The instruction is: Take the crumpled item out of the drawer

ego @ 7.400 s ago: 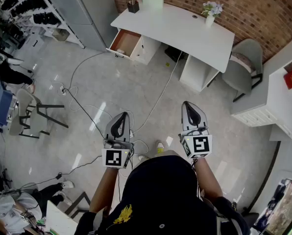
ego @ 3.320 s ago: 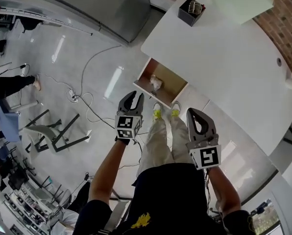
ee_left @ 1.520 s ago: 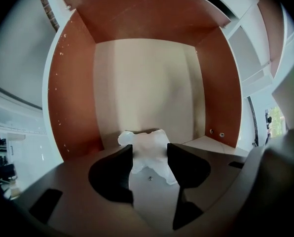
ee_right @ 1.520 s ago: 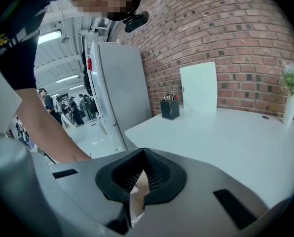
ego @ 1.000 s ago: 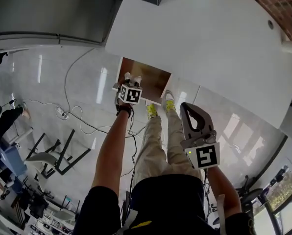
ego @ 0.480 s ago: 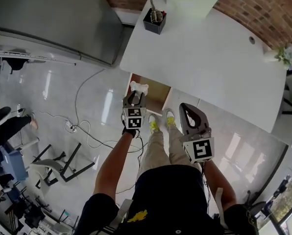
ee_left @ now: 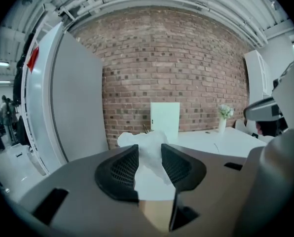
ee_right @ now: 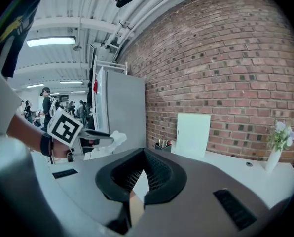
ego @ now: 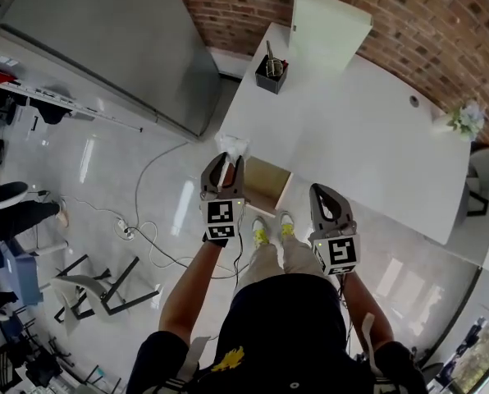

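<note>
Removal looks done: the left tongs (ego: 225, 161) pinch the crumpled item (ego: 232, 145) at their tips, clear of the open drawer (ego: 265, 183) below them, the right tongs (ego: 323, 189) closed and empty alongside, so next probably comes setting it on the surface (ego: 359, 138) ahead.

Mid-frame in the head view, the left tongs (ego: 226, 160) and the tabletop (ego: 351, 138) edge cover part of the open drawer (ego: 271, 185), hiding its inside. The crumpled paper (ego: 232, 144) shows only above the tong tips. The contents of the black pot (ego: 270, 74), top centre, are too small to tell. A person (ego: 19, 208) is cut off at the left edge.
</note>
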A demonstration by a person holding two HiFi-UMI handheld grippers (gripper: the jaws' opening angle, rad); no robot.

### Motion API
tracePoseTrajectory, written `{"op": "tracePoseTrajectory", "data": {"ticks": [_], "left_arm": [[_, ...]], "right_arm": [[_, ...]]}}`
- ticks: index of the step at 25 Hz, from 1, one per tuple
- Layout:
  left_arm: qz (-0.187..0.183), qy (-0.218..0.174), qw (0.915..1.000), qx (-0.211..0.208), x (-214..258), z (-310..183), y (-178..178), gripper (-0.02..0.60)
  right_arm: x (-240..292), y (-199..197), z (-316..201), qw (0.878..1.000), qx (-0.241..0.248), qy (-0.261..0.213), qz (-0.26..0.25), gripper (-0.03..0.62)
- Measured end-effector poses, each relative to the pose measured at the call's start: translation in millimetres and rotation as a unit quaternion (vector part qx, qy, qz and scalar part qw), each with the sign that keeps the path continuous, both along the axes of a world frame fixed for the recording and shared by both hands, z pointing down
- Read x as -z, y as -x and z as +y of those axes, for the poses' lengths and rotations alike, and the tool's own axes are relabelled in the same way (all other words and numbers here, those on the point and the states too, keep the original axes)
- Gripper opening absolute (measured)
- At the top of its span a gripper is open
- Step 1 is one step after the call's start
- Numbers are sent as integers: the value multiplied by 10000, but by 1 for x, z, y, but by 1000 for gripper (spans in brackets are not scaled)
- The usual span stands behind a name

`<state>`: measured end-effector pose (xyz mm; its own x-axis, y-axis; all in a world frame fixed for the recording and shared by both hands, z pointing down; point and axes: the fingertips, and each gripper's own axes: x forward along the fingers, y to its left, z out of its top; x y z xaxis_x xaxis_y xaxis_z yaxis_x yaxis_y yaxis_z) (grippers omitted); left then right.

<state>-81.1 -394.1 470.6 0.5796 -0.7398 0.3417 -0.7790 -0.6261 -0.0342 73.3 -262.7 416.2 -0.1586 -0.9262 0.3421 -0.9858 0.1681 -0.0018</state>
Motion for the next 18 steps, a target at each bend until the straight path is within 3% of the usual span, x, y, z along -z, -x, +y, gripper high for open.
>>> {"op": "tracePoseTrajectory", "data": {"ticks": [7,12,18], "left_arm": [[304,-565,9979,132,81,-6,15,156],[709,-668,9951,175,119,-3,14,155],[845,-1055,9907,173,168,-1,13,153]], "right_arm": [[40,-25,-21,9987,-334,-370,109,26],[72,-35,-34,9967,-378,-655,278,26],[115,-41,-46,9925,-378,-1089,405,26]]}}
